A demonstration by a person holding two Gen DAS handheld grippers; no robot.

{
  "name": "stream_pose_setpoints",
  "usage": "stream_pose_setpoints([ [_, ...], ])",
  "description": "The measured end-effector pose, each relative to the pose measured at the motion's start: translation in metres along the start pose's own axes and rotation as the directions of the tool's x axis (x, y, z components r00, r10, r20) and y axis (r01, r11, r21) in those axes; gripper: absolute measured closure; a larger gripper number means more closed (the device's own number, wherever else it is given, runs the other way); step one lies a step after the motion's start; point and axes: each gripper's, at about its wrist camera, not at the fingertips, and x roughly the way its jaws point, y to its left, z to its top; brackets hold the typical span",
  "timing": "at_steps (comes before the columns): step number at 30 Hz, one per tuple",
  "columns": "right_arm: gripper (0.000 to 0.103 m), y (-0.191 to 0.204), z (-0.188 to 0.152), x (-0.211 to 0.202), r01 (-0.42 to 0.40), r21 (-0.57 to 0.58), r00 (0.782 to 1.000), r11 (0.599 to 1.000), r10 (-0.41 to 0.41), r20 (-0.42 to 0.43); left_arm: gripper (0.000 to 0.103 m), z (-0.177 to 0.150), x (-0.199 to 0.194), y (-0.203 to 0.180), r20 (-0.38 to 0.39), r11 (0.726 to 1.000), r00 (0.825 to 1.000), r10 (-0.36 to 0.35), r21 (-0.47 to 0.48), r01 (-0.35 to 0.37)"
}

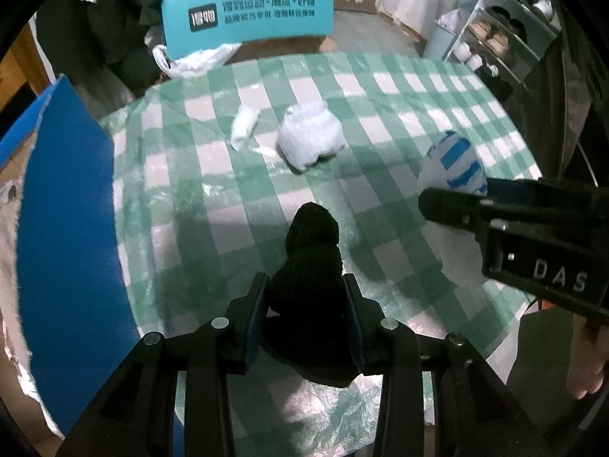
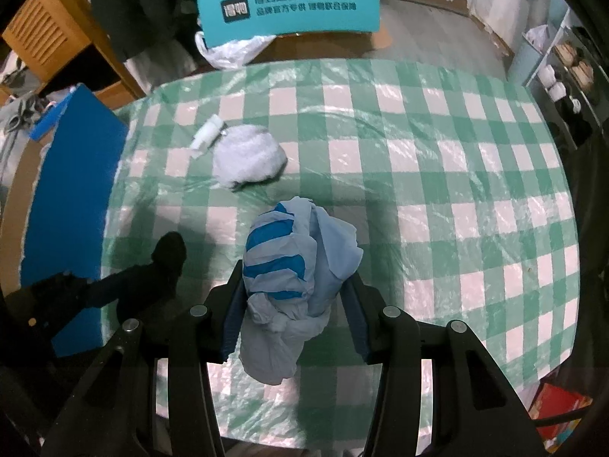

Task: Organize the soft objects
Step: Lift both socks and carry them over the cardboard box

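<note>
The black sock [image 1: 310,266] is squeezed in the left gripper [image 1: 307,316], just above the checked worktop [image 2: 437,175]. Beside it, the right gripper [image 2: 295,304] pinches a blue-striped cloth bundle [image 2: 293,266]. Farther back sits a pale fluffy lump [image 1: 310,135], maybe a rolled sock.

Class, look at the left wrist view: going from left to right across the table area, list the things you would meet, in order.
Blue board → small white roll → black sock in the left gripper → striped blue-and-white bundle held by the right gripper.
</note>
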Motion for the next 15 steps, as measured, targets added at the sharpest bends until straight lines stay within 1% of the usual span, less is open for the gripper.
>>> stream_pose_setpoints([
  [6, 0.056, 0.009, 0.003, -0.016, -0.014, -0.021, 0.999, 1.0, 0.015, 0.038, 0.065, 0.004, -0.022, 0.003, 0.058, 1.0, 0.998, 0.01, -0.007, -0.01],
  [15, 0.056, 0.02, 0.006, -0.035, -0.038, -0.045, 0.996, 0.998, 0.042, 0.08, 0.065, 0.005, -0.047, 0.009, 0.104, 1.0, 0.994, 0.028, -0.018, -0.026],
])
